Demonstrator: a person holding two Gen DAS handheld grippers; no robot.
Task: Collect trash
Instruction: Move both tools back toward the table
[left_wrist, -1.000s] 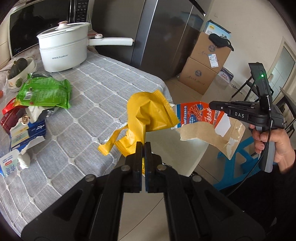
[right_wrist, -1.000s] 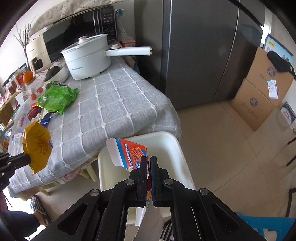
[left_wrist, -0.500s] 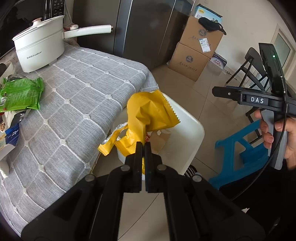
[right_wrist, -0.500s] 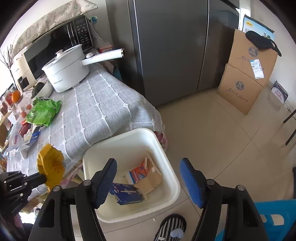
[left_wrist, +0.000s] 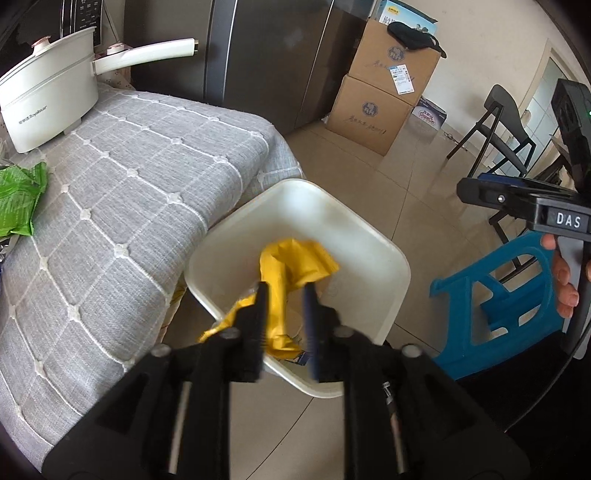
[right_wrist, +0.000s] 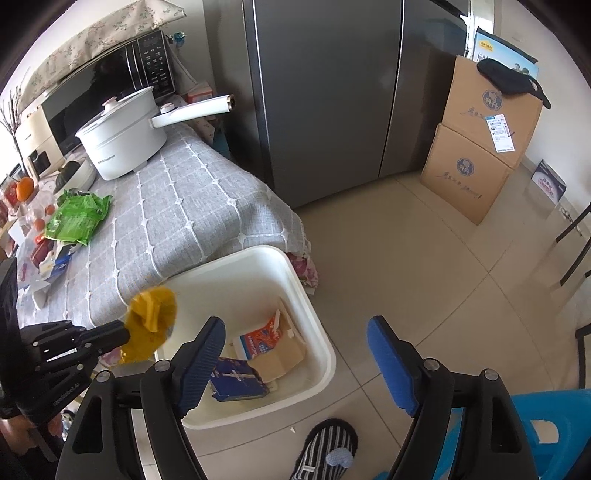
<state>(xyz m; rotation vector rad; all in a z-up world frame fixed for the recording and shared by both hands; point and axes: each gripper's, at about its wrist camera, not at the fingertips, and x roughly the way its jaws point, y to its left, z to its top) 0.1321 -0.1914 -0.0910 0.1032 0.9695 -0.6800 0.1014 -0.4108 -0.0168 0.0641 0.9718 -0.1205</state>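
- The left hand-held gripper (left_wrist: 284, 314) hangs over the white bin (left_wrist: 391, 258). Its jaws are opening, and the yellow wrapper (left_wrist: 291, 262) sits loose between them, looking blurry.
- The yellow wrapper looks very light, thin and crinkly. It is soft and bends any way. I think it may float sideways as it drops, so letting go right over the middle of the bin is best.
- A wrapper like this is easy to pinch by a flat edge or a twisted end. It will not break.
- The right hand-held gripper (right_wrist: 295, 354) is also above the bin. Its jaws are opening wide and nothing is between them.
- The white bin stands on the floor, just beside the edge of the counter (right_wrist: 192, 210).
- Inside the bin lie a flat red and blue carton (right_wrist: 258, 341) with brown card (right_wrist: 280, 358) and a dark blue box (right_wrist: 236, 380). There is lots of room left.
- On the counter, more trash waits: a green bag (right_wrist: 77, 218) and some small packets (right_wrist: 51, 258) at the far end. They look light too.
- A white pot (right_wrist: 122, 144) stands on the counter. It is not trash.
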